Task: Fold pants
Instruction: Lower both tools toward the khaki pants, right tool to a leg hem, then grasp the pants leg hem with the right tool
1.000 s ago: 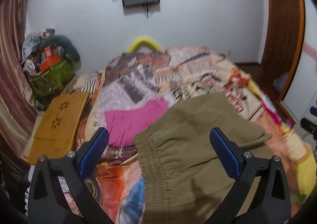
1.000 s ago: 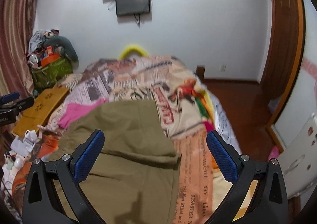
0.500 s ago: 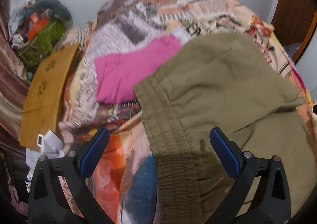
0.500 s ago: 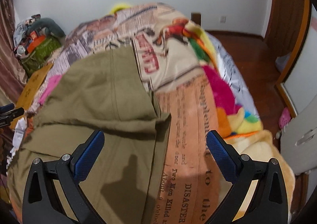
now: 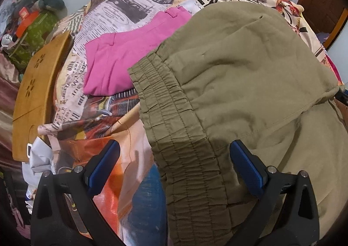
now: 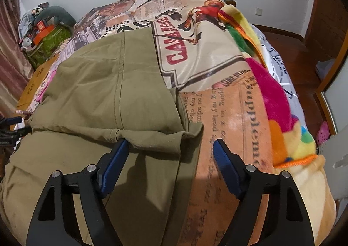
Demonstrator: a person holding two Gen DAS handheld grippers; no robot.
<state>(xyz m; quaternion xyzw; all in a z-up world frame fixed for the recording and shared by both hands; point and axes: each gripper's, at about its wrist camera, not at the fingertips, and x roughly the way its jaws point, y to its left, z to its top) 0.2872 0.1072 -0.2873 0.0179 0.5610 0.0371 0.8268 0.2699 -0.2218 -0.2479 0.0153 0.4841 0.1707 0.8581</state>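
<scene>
Olive-green pants (image 5: 250, 61) lie on the bed with one part folded over the rest. Their elastic waistband (image 5: 174, 115) runs down between the fingers of my left gripper (image 5: 175, 148), which hangs open just above it, its right finger over the fabric and its left over the bedspread. In the right wrist view the pants (image 6: 108, 85) fill the left half. My right gripper (image 6: 171, 144) straddles the corner of the folded-over layer. Its jaws are closing, the left pad (image 6: 115, 159) at the fold's edge, the right pad (image 6: 226, 169) still apart over the bedspread.
A folded pink garment (image 5: 121, 54) lies beside the waistband on the newspaper-print bedspread (image 6: 228, 104). A wooden board (image 5: 37, 93) and a stuffed green bag (image 5: 37, 34) stand off the bed's left. A bright fleece blanket (image 6: 271, 104) lines the right edge, with wood floor (image 6: 304, 61) beyond.
Both grippers have sunk toward the bed and tipped downward, so the pants now fill the views. The right gripper's jaws have narrowed around the folded corner.
</scene>
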